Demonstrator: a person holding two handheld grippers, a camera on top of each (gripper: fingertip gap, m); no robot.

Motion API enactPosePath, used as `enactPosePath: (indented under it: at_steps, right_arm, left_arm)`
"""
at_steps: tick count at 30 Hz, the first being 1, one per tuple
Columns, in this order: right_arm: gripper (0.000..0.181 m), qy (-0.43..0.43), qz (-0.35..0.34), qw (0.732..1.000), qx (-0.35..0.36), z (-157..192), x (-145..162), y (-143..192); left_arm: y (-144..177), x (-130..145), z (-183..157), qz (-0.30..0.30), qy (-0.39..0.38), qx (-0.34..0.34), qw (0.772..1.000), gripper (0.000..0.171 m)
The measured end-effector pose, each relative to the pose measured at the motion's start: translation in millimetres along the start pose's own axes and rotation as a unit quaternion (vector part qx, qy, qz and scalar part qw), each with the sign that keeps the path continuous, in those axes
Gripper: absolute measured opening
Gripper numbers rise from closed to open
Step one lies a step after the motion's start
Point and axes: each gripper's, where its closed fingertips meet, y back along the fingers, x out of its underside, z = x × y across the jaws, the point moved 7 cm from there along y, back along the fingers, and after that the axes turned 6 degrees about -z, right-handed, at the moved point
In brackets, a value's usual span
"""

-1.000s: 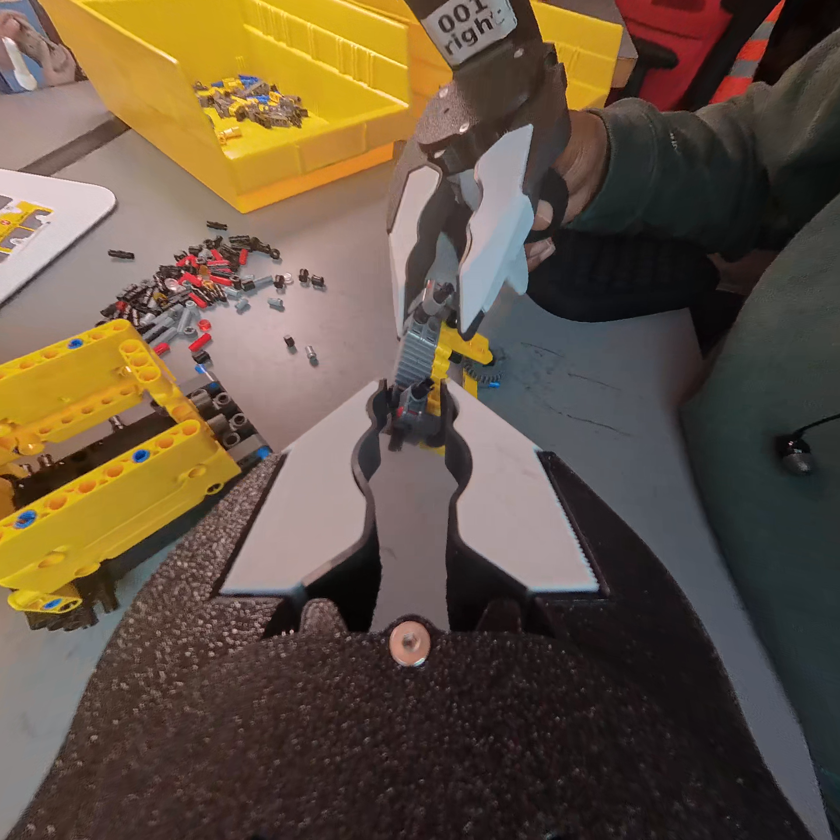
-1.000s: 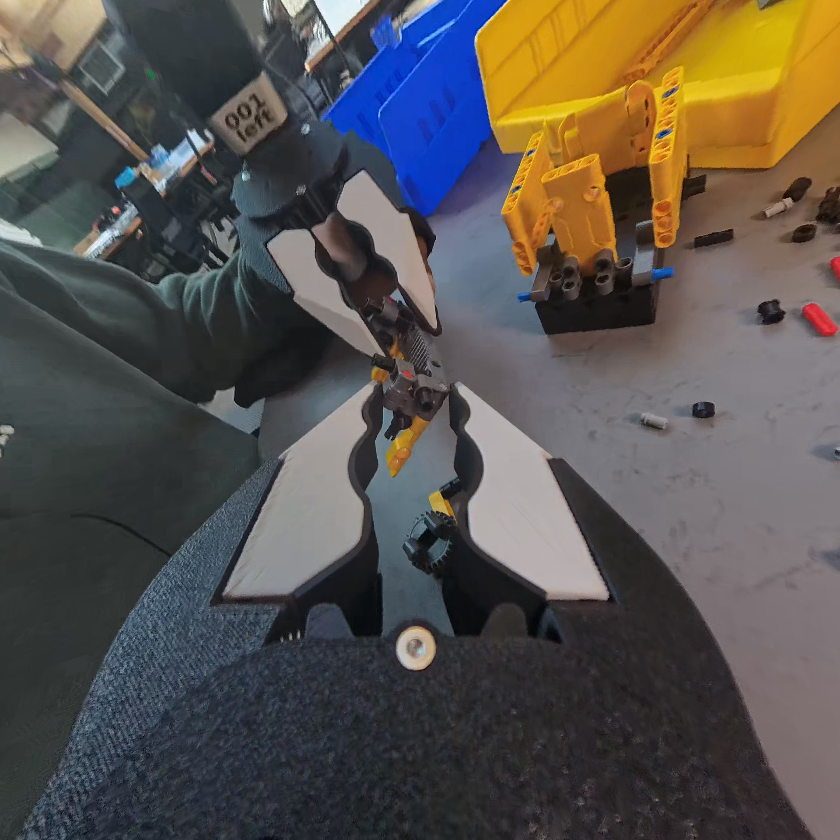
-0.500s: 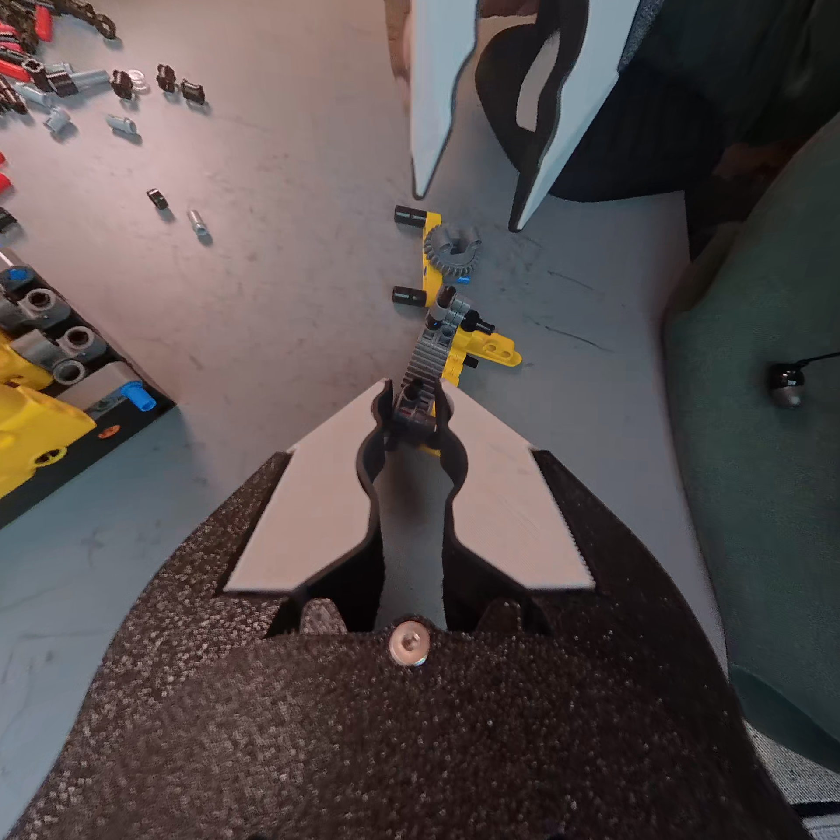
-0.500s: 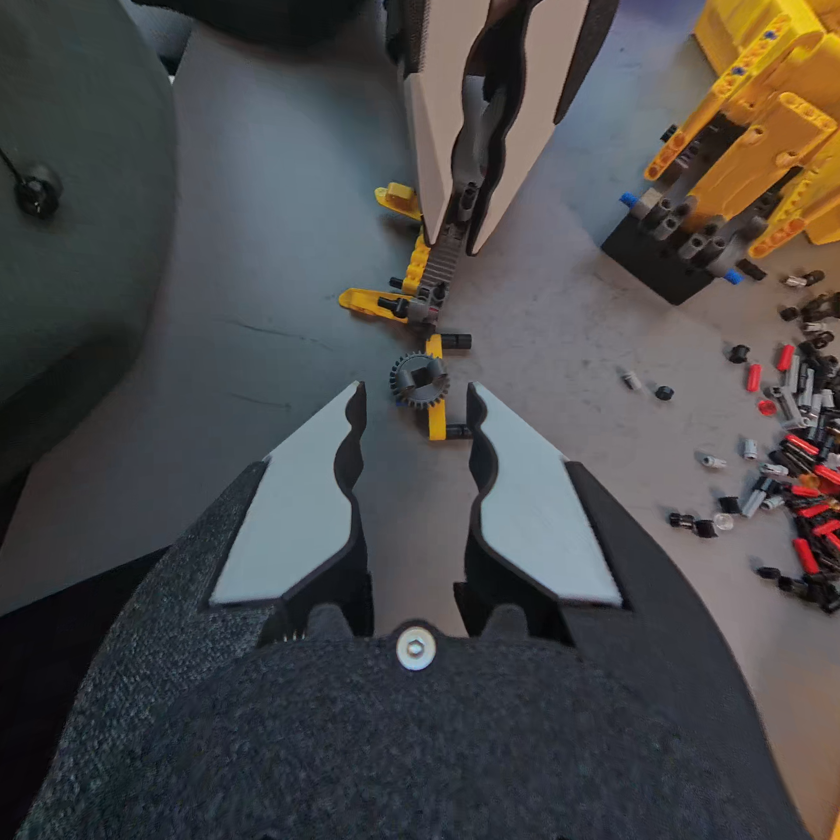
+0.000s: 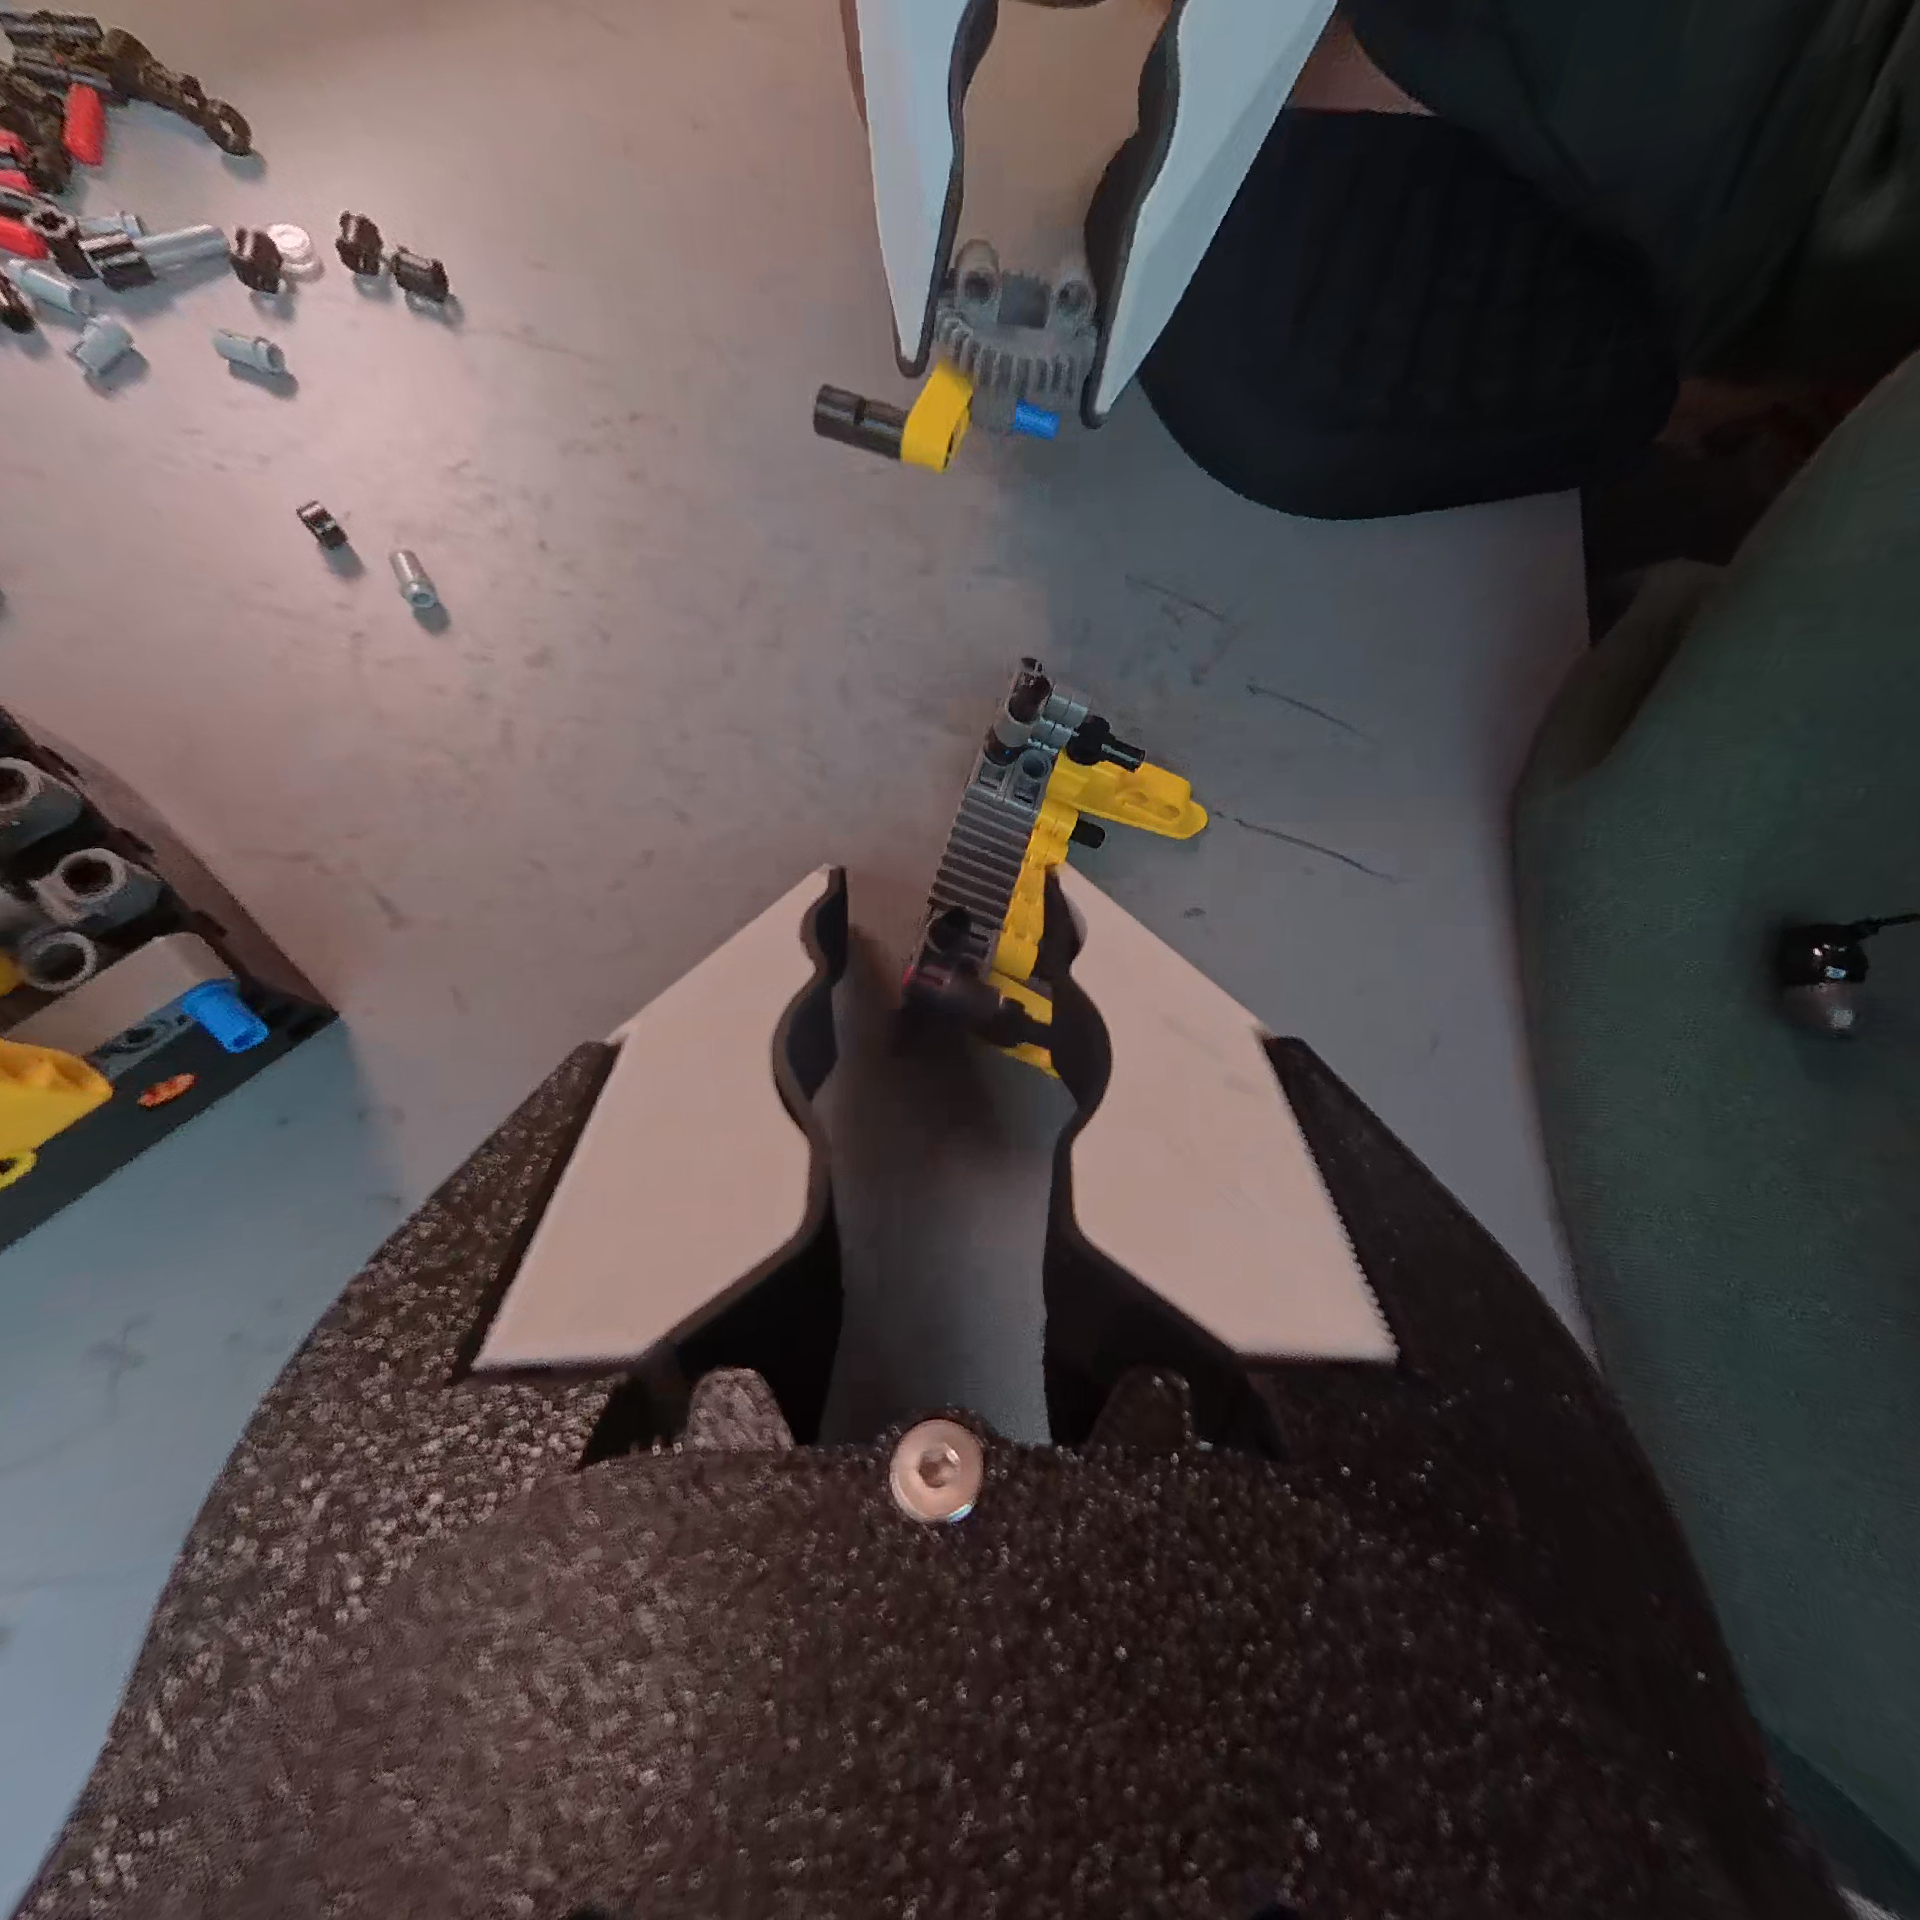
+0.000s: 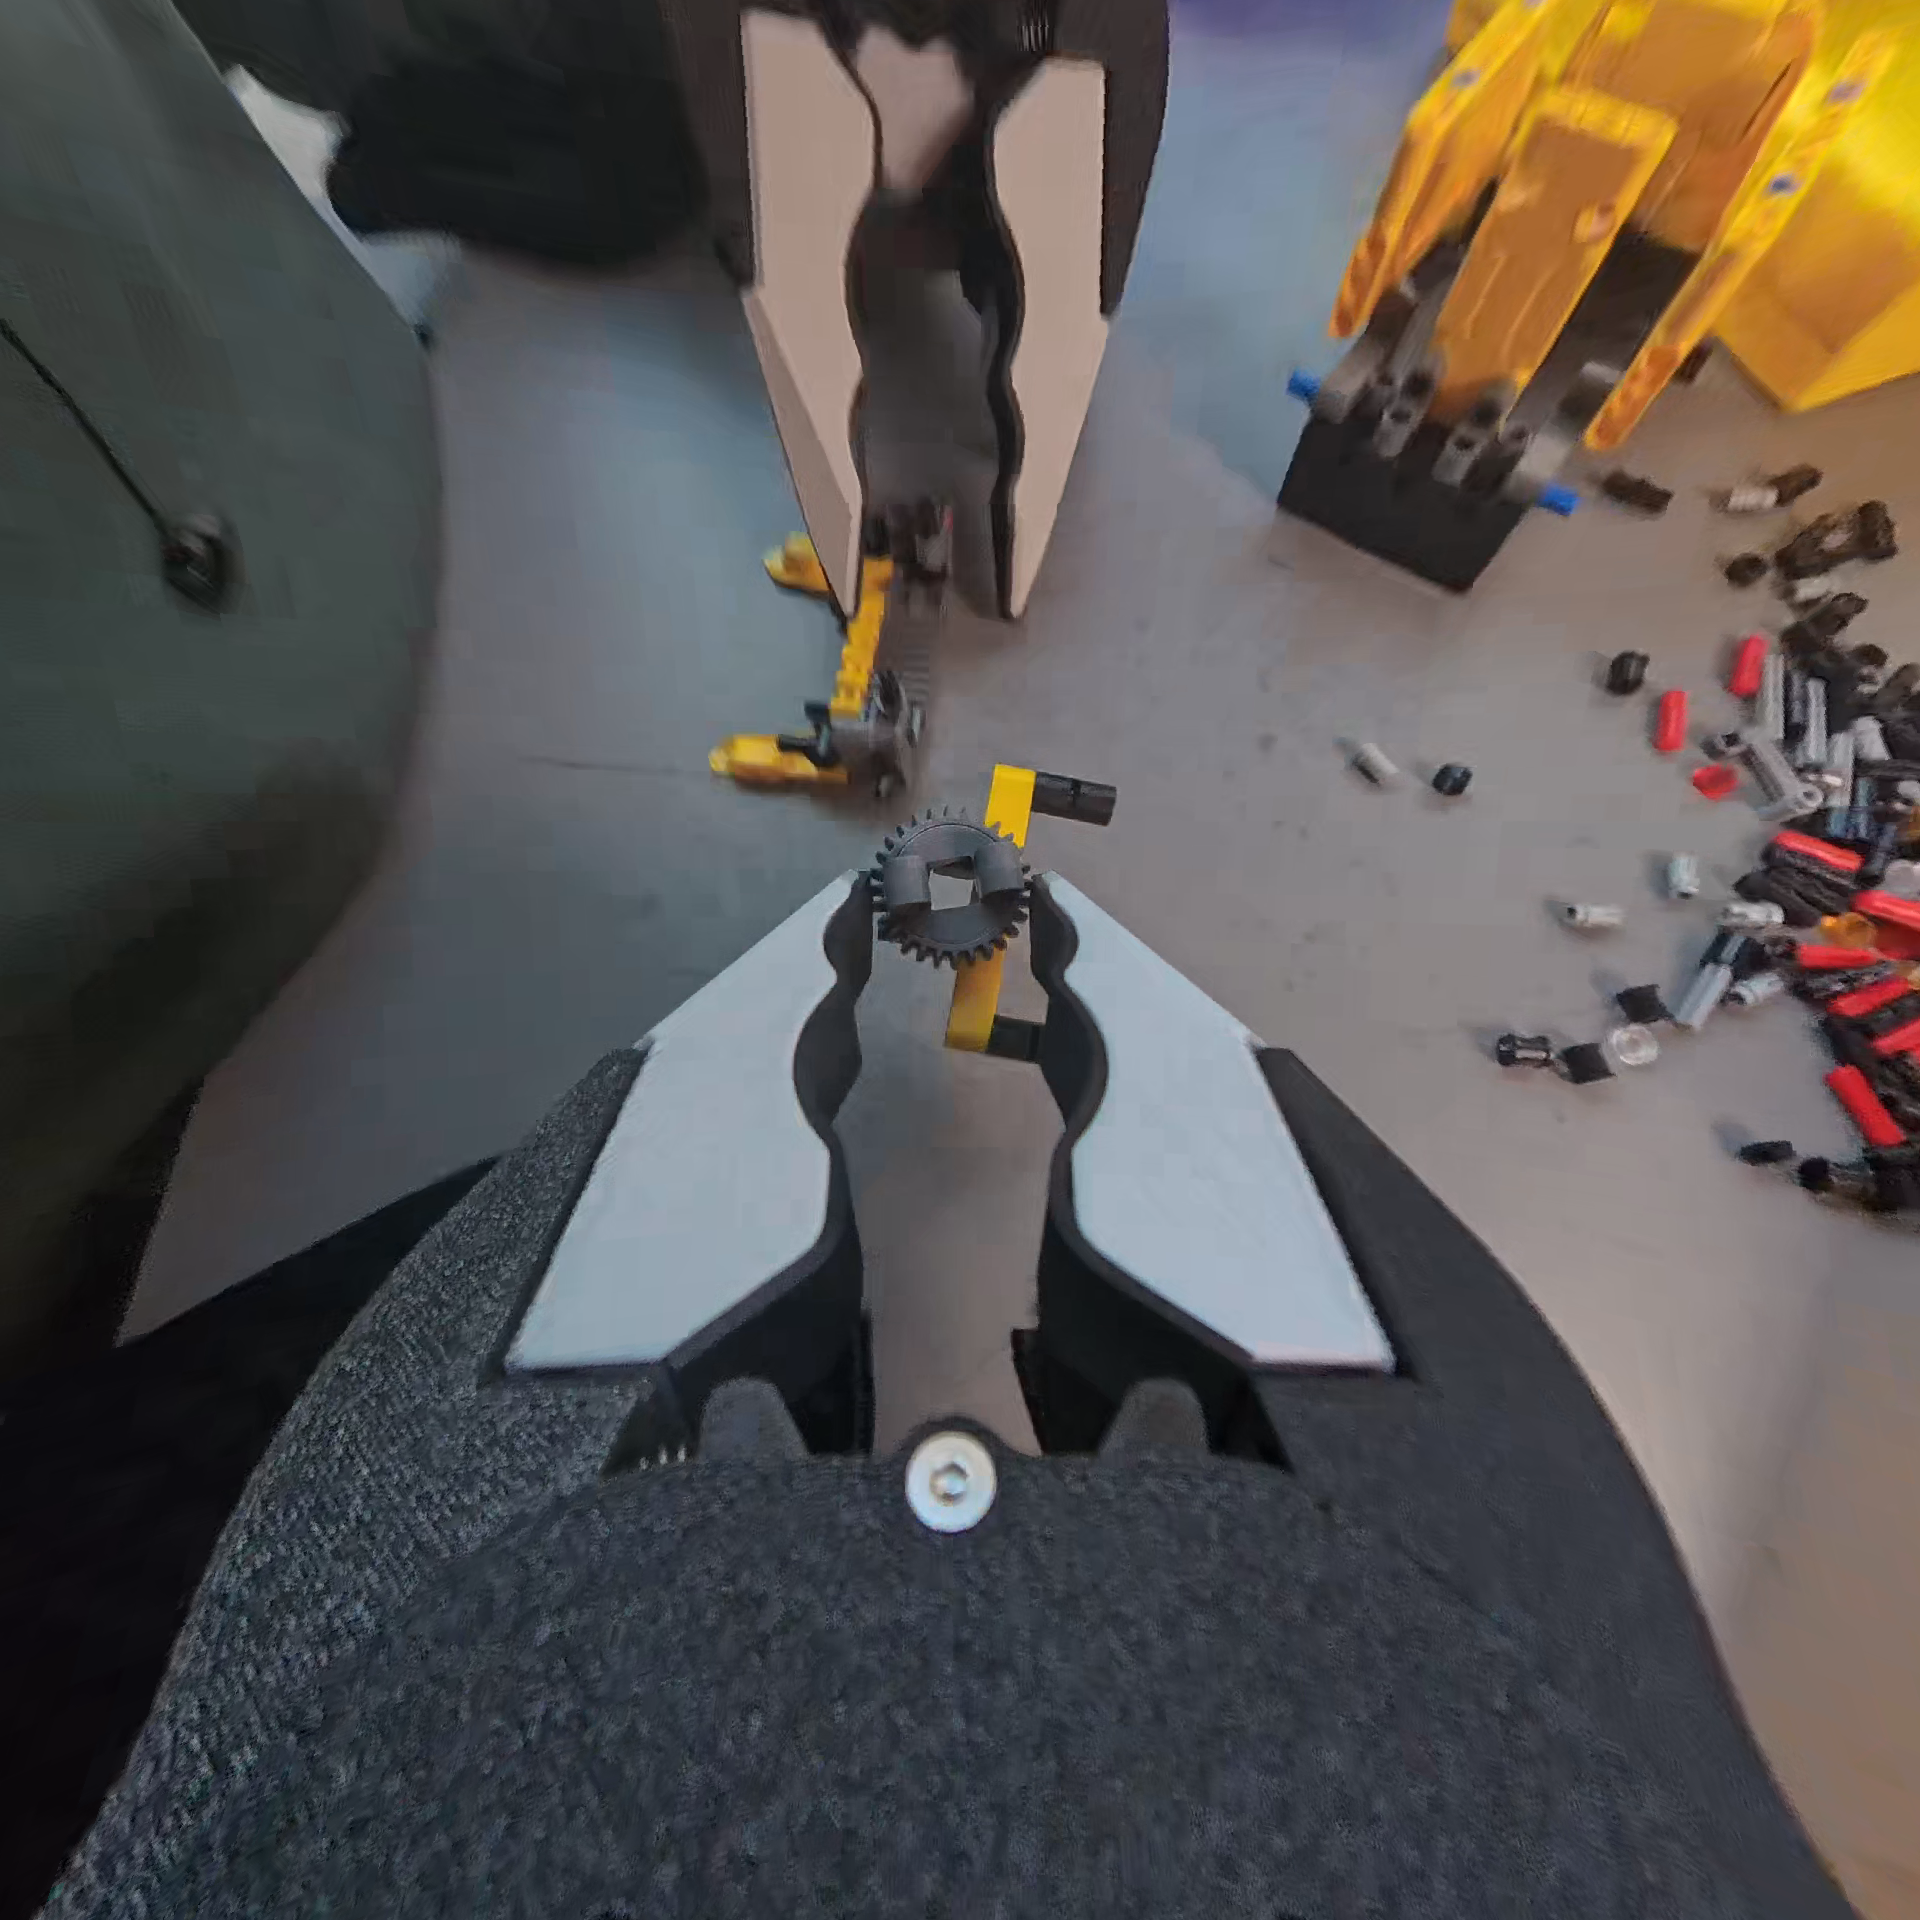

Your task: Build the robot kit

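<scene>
My right gripper (image 6: 948, 883) is shut on a dark grey gear (image 6: 951, 894) that sits on a short yellow beam with black pins. In the left wrist view the right gripper (image 5: 1003, 384) shows at the top with the gear (image 5: 1013, 332) between its tips. My left gripper (image 5: 945, 878) is open. A grey toothed rack on yellow beams (image 5: 987, 842) lies on the grey table between its tips, leaning against the right finger. In the right wrist view the left gripper (image 6: 925, 603) is blurred, standing over the rack piece (image 6: 862, 665).
A large yellow and black model (image 6: 1455, 312) stands at the back right; it also shows in the left wrist view (image 5: 62, 935). A pile of red, black and grey pins (image 6: 1818, 883) lies to the right. A person's dark green clothing (image 5: 1766, 1039) borders the table edge. There is about 9 cm between the tips of the two grippers.
My left gripper has opened and let go of the rack piece, which now lies on the table. My right gripper moved forward and closed on the gear piece.
</scene>
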Motion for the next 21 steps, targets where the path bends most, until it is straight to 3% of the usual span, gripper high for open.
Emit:
enactPosePath:
  at_steps: [5, 8, 11, 12, 16, 18, 21]
  right_arm:
    - [0.029, -0.093, -0.134, 0.979, -0.121, 14, -34, -7]
    - [0.029, -0.174, -0.148, 0.958, -0.176, 14, -43, -23]
    - [0.029, -0.23, -0.157, 0.934, -0.223, 15, -45, -32]
    - [0.03, -0.24, -0.157, 0.931, -0.226, 14, -44, -35]
    - [0.029, -0.257, -0.197, 0.923, -0.208, 4, -46, -33]
    - [0.029, -0.225, -0.234, 0.933, -0.153, -6, -49, -26]
    - [0.043, -0.149, -0.257, 0.952, -0.069, -12, -52, -7]
  left_arm:
    - [19, -23, -8, -0.096, -0.109, -0.036, 0.989, 0.039]
    - [25, -33, -23, -0.136, -0.22, -0.072, 0.963, 0.034]
    - [28, -36, -31, -0.151, -0.262, -0.086, 0.949, 0.026]
    - [28, -36, -33, -0.146, -0.269, -0.082, 0.948, 0.015]
    - [31, -36, -27, -0.145, -0.253, -0.095, 0.952, 0.009]
    - [35, -36, -20, -0.158, -0.202, -0.079, 0.963, 0.007]
    - [40, -35, -6, -0.191, -0.115, -0.054, 0.973, 0.007]
